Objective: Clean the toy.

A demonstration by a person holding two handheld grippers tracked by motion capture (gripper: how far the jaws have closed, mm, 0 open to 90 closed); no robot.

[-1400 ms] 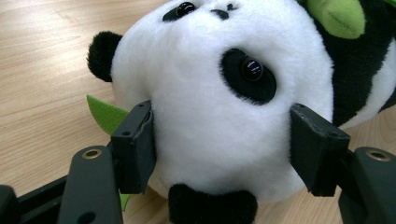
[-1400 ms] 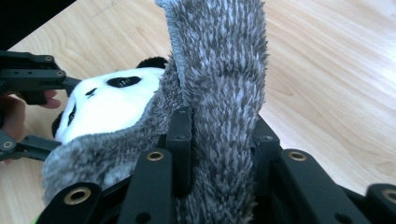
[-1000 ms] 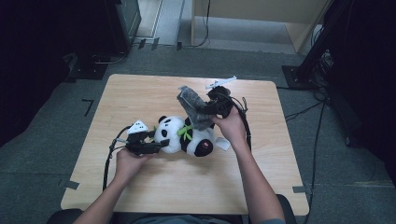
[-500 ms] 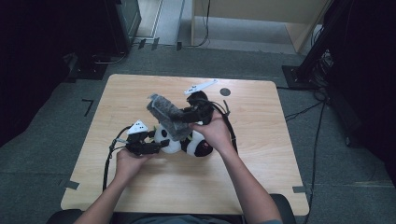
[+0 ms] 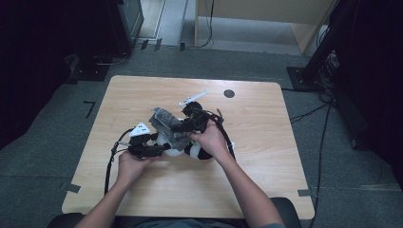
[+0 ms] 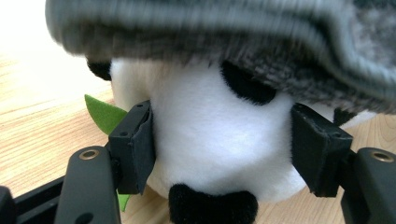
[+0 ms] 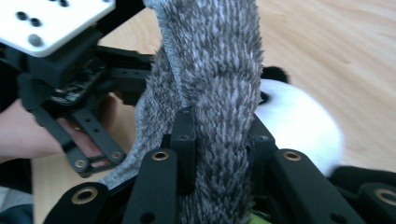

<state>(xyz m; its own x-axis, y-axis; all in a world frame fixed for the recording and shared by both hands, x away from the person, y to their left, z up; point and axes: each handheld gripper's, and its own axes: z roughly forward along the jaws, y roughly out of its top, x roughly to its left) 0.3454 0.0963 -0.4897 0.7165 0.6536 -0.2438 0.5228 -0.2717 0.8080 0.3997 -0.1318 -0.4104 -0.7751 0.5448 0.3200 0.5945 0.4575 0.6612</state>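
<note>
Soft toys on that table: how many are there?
1: a plush panda at the table's middle, its head between the left claw's jaws, a grey furry cloth over it. The cloth might hide more.

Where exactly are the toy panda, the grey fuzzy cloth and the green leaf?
toy panda [image 6: 219, 154]: left gripper view, on its white head.
grey fuzzy cloth [image 7: 219, 70]: right gripper view, on the furry fold above the jaws.
green leaf [image 6: 103, 114]: left gripper view, on the felt tip left of the head.

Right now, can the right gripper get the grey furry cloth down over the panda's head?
Probably yes. The right gripper is clamped on the grey cloth, which already hangs right above the panda's head. The left gripper holds the head at its sides, leaving the top free.
</note>
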